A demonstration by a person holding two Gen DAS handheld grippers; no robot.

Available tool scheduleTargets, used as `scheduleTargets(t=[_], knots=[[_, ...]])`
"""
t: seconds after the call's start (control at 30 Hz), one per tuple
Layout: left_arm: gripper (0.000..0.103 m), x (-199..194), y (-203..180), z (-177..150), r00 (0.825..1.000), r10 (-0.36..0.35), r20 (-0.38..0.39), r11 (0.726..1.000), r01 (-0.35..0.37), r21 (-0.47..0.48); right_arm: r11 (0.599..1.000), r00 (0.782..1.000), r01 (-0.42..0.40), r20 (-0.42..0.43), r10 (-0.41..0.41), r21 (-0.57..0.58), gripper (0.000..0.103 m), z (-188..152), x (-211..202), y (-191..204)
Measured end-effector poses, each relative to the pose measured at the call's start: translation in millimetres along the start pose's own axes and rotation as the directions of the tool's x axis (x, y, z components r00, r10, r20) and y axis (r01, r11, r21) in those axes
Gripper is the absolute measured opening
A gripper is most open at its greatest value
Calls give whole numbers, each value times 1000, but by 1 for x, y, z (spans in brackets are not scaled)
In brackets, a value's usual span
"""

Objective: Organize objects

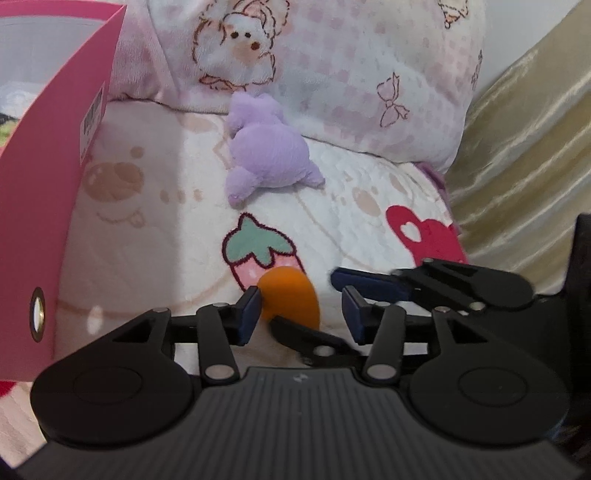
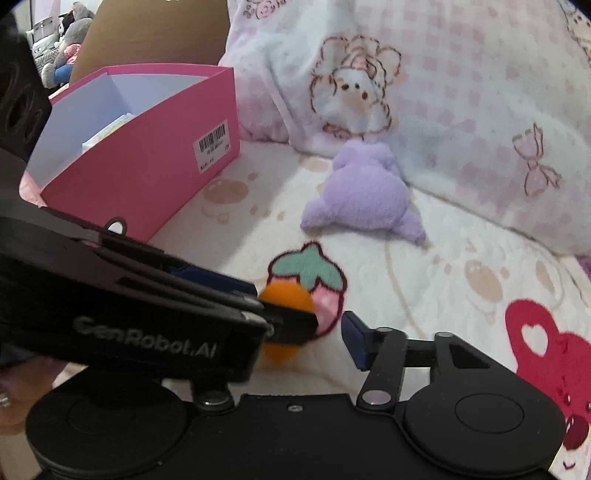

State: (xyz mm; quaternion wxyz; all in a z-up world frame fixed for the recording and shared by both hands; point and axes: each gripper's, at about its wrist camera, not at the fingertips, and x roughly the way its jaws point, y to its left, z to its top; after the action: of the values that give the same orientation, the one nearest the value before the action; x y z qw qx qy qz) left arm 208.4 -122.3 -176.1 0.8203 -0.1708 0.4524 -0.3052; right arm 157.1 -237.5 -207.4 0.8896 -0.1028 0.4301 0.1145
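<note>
A small orange ball (image 1: 290,297) lies on the cream quilt over a strawberry print (image 1: 258,247). My left gripper (image 1: 301,317) stands open around it: the left pad touches the ball, and a gap shows before the right pad. My right gripper (image 1: 303,301) reaches in from the right, open, with one finger beyond the ball and one in front of it. In the right wrist view the left gripper (image 2: 273,301) crosses over the orange ball (image 2: 286,295) and hides the right gripper's (image 2: 299,332) left finger. A purple plush toy (image 1: 269,151) (image 2: 365,192) lies further back.
An open pink box (image 2: 147,166) (image 1: 44,184) stands at the left with something pale inside. A pink-patterned pillow (image 2: 461,92) rises behind the plush. A gold curtain (image 1: 524,147) hangs at the right. A brown cardboard box (image 2: 155,33) stands behind the pink one.
</note>
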Motion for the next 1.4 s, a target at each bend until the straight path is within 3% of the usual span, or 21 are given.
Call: scheduleTargets(t=[0.1,0.23,0.3,0.4,0.6,0.93,1.17,1.4], knots=[[49,1,3,1,1000,17,-1,1000,-17,-2,1000,1000,-19,-22,18,-6,52,2,10,2],[47,5,4,0,1000,9,-15,1000,-9,-2,1000,998,-6,-66,6,12,52,2,16,0],[46,6,2,0,1000,17,-8,1000,-17,12,1000,997,-18,-71,19,23,39,1,16,-1],[44,4,1,-2,998,53,14,999,-54,10,1000,998,-18,-52,18,15,38,0,11,2],[39,-4,-3,0,999,50,10,999,-50,-12,999,1000,-3,-4,3,39,38,6,-2,8],[37,-32,-23,-3,997,75,7,996,-75,54,999,1000,-12,28,11,38,38,5,-29,18],[37,-59,-42,-11,997,74,-21,991,-72,109,990,999,-5,49,-2,140,39,-5,-59,34],[37,-92,-55,-19,991,128,-28,980,-122,155,991,995,-29,96,16,129,40,-10,-84,57]])
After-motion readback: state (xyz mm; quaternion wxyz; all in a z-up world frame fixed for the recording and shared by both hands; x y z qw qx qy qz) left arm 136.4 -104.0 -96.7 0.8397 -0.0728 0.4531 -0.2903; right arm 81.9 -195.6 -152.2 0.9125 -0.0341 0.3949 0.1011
